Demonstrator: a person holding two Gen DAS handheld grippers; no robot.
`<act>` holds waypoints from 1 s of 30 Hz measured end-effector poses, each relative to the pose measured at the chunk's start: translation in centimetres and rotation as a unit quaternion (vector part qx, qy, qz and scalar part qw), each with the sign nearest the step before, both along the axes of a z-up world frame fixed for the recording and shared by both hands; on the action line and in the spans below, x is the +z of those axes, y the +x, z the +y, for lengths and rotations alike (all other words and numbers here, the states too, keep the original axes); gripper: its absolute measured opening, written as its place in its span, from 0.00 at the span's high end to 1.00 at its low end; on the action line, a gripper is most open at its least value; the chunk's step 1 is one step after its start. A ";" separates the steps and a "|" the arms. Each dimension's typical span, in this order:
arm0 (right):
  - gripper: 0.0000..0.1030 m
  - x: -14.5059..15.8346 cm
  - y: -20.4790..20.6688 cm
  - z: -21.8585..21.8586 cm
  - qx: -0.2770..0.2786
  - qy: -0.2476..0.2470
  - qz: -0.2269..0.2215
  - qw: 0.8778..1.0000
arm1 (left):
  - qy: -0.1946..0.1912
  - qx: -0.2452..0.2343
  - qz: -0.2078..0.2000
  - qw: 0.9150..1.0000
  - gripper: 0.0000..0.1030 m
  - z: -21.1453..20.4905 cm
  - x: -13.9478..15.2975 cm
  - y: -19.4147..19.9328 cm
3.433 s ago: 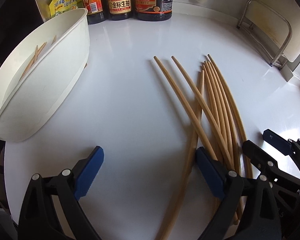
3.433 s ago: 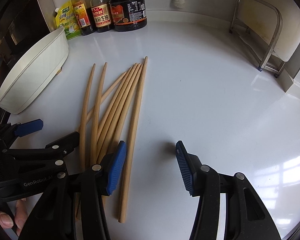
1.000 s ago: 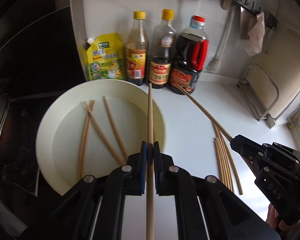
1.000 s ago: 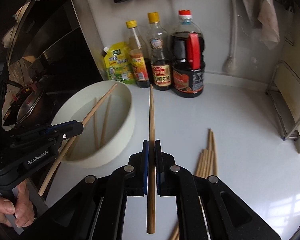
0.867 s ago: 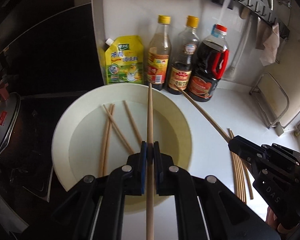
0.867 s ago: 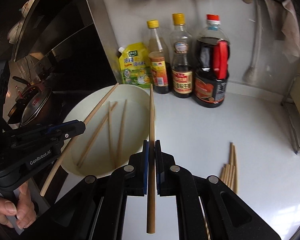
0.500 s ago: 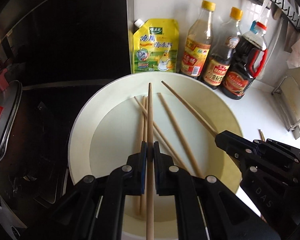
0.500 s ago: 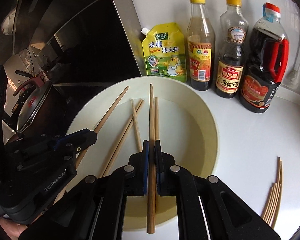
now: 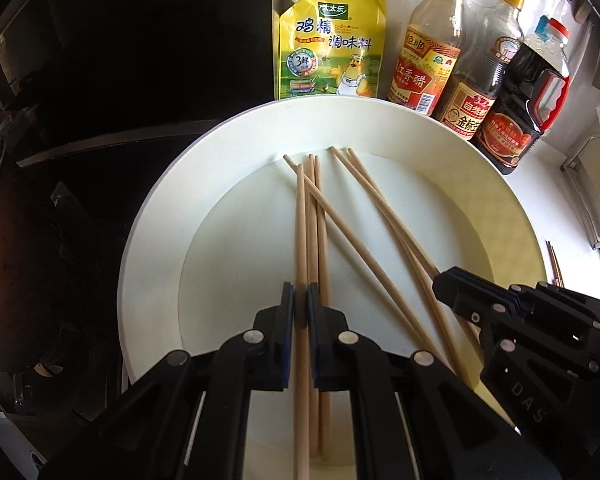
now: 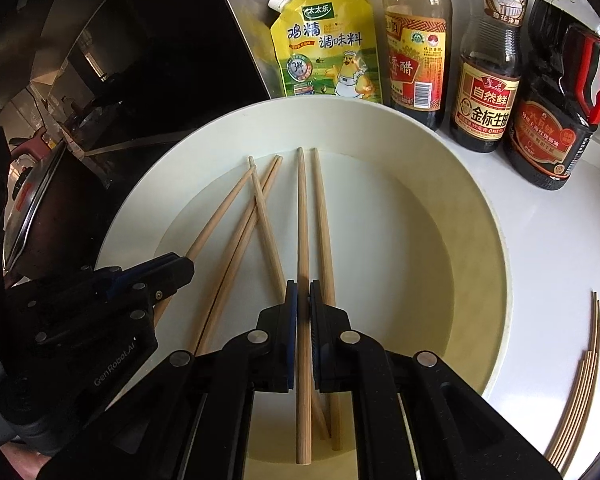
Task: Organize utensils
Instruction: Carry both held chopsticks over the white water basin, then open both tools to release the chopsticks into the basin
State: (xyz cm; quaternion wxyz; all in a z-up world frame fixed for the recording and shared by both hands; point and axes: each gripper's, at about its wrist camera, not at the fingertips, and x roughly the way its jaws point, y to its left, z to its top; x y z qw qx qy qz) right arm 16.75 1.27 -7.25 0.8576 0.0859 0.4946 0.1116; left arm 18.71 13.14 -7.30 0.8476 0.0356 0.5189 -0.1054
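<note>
Chopsticks (image 9: 364,208) fill the bowl (image 9: 156,216) under both tongs (image 9: 298,312) (image 10: 303,304), each clamping one; more (image 10: 580,380) wait rightward.

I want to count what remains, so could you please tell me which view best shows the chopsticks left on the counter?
The right wrist view: the counter chopsticks lie bundled beside the white basin. The left wrist view shows only their tips.

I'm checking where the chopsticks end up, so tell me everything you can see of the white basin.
The white basin is round and smooth, plastic by its look, with sloped walls and a flat floor. It stands upright on the white counter, in front of a yellow seasoning pouch and three sauce bottles. Four loose wooden chopsticks lie inside, some crossing.
</note>
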 end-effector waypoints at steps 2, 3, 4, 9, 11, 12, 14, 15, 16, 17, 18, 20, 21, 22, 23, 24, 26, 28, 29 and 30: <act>0.94 0.0 0.0 -0.1 -0.001 0.003 0.001 1.000 | -0.001 0.003 0.000 1.000 0.78 0.2 0.0 0.1; 0.94 0.1 0.0 -0.1 -0.001 0.004 0.000 1.000 | -0.004 0.004 -0.002 1.000 0.75 0.3 0.0 0.1; 0.94 0.2 -0.1 -0.2 -0.002 0.005 -0.002 1.000 | -0.007 0.006 -0.005 1.000 0.66 0.4 0.2 0.0; 0.93 1.0 -0.6 -0.7 -0.009 0.000 -0.017 1.000 | -0.010 0.016 -0.015 1.000 0.53 0.9 0.8 0.0; 0.93 1.3 -0.9 -0.9 -0.010 0.000 -0.020 1.000 | -0.011 0.023 -0.016 1.000 0.51 1.2 1.0 -0.1; 0.93 1.4 -1.0 -1.0 -0.011 -0.001 -0.022 1.000 | -0.012 0.026 -0.016 0.999 0.50 1.3 1.2 -0.1; 0.93 1.6 -1.3 -1.1 -0.011 -0.001 -0.023 1.000 | -0.013 0.030 -0.017 0.999 0.49 1.5 1.4 -0.3; 0.93 1.7 -1.5 -1.2 -0.012 0.000 -0.023 1.000 | -0.013 0.031 -0.017 0.999 0.48 1.6 1.5 -0.5; 0.93 1.8 -1.7 -1.3 -0.012 0.000 -0.023 1.000 | -0.013 0.032 -0.019 0.999 0.47 1.7 1.7 -0.6; 0.93 1.9 -1.9 -1.3 -0.012 0.001 -0.022 1.000 | -0.012 0.033 -0.020 0.999 0.46 1.8 1.8 -0.8; 0.93 1.9 -2.1 -1.4 -0.012 0.001 -0.022 1.000 | -0.013 0.034 -0.021 0.999 0.46 1.8 2.0 -1.0; 0.93 2.0 -2.5 -1.5 -0.011 0.003 -0.022 1.000 | -0.013 0.035 -0.024 0.999 0.45 1.8 2.3 -1.4; 0.93 2.1 -2.7 -1.6 -0.011 0.004 -0.022 1.000 | -0.012 0.036 -0.025 0.999 0.45 1.9 2.4 -1.6; 0.93 2.1 -3.0 -1.7 -0.011 0.004 -0.022 1.000 | -0.011 0.036 -0.027 0.999 0.44 1.8 2.5 -1.8; 0.91 2.2 -3.2 -1.8 -0.010 0.004 -0.021 1.000 | -0.010 0.037 -0.029 0.999 0.43 1.8 2.6 -2.1; 0.91 2.2 -3.5 -1.9 -0.008 0.004 -0.022 1.000 | -0.009 0.038 -0.030 0.999 0.43 1.8 2.8 -2.4; 0.91 2.4 -4.1 -2.1 -0.006 0.003 -0.023 1.000 | -0.008 0.039 -0.030 0.999 0.43 1.6 3.0 -2.9; 0.91 2.8 -4.8 -2.4 -0.006 0.001 -0.026 1.000 | -0.006 0.039 -0.032 0.999 0.43 1.5 3.2 -3.6; 0.91 2.9 -5.2 -2.6 -0.006 0.001 -0.028 1.000 | -0.006 0.040 -0.033 0.999 0.42 1.4 3.4 -3.9; 0.91 3.0 -5.5 -2.8 -0.006 0.001 -0.028 1.000 | -0.007 0.040 -0.033 0.999 0.42 1.4 3.5 -4.2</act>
